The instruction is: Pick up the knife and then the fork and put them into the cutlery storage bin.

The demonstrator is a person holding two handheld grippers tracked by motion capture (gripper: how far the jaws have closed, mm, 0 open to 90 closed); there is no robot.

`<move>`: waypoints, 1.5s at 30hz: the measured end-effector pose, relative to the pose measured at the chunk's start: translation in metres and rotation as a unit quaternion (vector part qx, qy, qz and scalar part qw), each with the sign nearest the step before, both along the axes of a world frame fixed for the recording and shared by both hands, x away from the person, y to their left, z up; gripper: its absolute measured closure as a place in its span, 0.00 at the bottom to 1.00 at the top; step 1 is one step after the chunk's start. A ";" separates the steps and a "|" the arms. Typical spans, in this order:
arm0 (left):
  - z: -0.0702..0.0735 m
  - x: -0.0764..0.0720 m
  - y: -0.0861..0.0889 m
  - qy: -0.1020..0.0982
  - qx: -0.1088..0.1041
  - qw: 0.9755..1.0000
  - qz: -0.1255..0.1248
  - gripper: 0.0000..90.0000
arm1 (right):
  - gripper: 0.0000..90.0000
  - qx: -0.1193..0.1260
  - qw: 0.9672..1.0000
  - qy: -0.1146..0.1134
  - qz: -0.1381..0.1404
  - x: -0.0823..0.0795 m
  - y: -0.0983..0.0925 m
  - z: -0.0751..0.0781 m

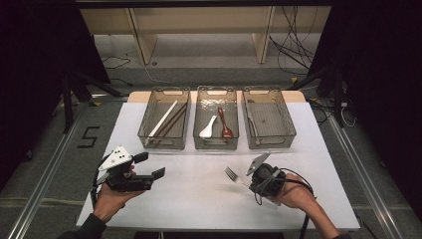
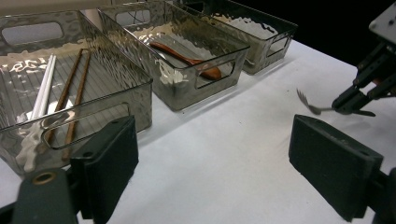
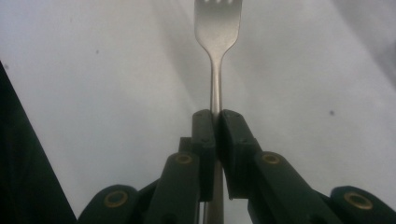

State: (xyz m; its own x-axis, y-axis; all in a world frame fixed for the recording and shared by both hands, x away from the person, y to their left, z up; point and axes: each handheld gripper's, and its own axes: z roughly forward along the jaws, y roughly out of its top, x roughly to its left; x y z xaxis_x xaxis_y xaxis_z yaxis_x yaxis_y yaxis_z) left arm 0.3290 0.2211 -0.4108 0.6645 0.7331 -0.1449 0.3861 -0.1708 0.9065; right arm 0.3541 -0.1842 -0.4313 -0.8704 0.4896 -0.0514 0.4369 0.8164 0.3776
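A metal fork [image 1: 232, 175] sticks out to the left of my right gripper [image 1: 247, 181], held above the white table [image 1: 199, 199] at the front right. In the right gripper view the two black jaws are shut on the fork's handle [image 3: 215, 100], tines pointing away. The fork [image 2: 310, 105] and my right gripper [image 2: 348, 108] also appear in the left gripper view at the right. My left gripper [image 1: 157, 166] rests at the front left, held in a hand, its jaws wide apart with nothing between them. One of its black pads [image 2: 112, 161] frames the left tray.
Three clear trays stand in a row at the back. The left tray [image 1: 165, 142] holds white and brown chopsticks [image 1: 166, 119]. The middle tray [image 1: 216, 143] holds a white spoon [image 1: 209, 128] and a brown spoon [image 1: 225, 124]. The right tray [image 1: 268, 139] looks bare.
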 end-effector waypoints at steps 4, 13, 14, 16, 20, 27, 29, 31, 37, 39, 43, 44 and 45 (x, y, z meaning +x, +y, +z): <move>0.000 0.000 0.000 0.001 -0.001 1.000 0.001 0.17 | 0.95 0.032 0.999 -0.009 -0.023 0.004 -0.008 0.007; 0.000 0.000 -0.001 -0.001 -0.001 1.000 0.001 0.17 | 0.95 0.078 0.995 -0.022 -0.060 0.016 -0.023 0.016; 0.000 0.000 -0.001 0.000 -0.002 1.000 0.001 0.17 | 0.95 0.080 0.994 -0.025 -0.065 0.017 -0.025 0.018; 0.000 0.000 -0.002 0.000 -0.001 1.000 0.001 0.17 | 0.95 0.089 0.993 -0.032 -0.072 0.020 -0.028 0.020; 0.000 0.000 -0.002 0.001 0.002 1.000 0.002 0.17 | 0.95 0.102 0.990 -0.043 -0.086 0.024 -0.035 0.024; 0.000 0.000 -0.001 0.000 -0.002 1.000 0.006 0.17 | 0.95 0.130 0.983 -0.059 -0.112 0.032 -0.046 0.033; 0.000 0.000 -0.002 0.000 0.000 1.000 0.003 0.17 | 0.95 0.133 0.982 -0.065 -0.121 0.034 -0.049 0.035; 0.000 -0.001 -0.002 0.000 0.001 1.000 0.003 0.17 | 0.95 0.139 0.979 -0.070 -0.128 0.035 -0.052 0.038; 0.000 -0.002 0.002 -0.001 -0.003 1.000 0.007 0.17 | 0.95 0.161 0.972 -0.089 -0.148 0.046 -0.061 0.052; 0.000 -0.001 0.001 -0.002 0.000 1.000 0.004 0.17 | 0.95 0.165 0.969 -0.094 -0.156 0.051 -0.063 0.055; -0.001 -0.001 -0.001 -0.001 0.000 1.000 0.002 0.17 | 0.95 0.170 0.965 -0.101 -0.171 0.062 -0.067 0.061; -0.001 -0.001 -0.001 -0.001 0.000 1.000 0.002 0.17 | 0.95 0.172 0.964 -0.103 -0.174 0.065 -0.068 0.062; -0.001 0.000 -0.001 -0.001 0.000 1.000 0.002 0.17 | 0.95 0.174 0.963 -0.105 -0.178 0.068 -0.069 0.064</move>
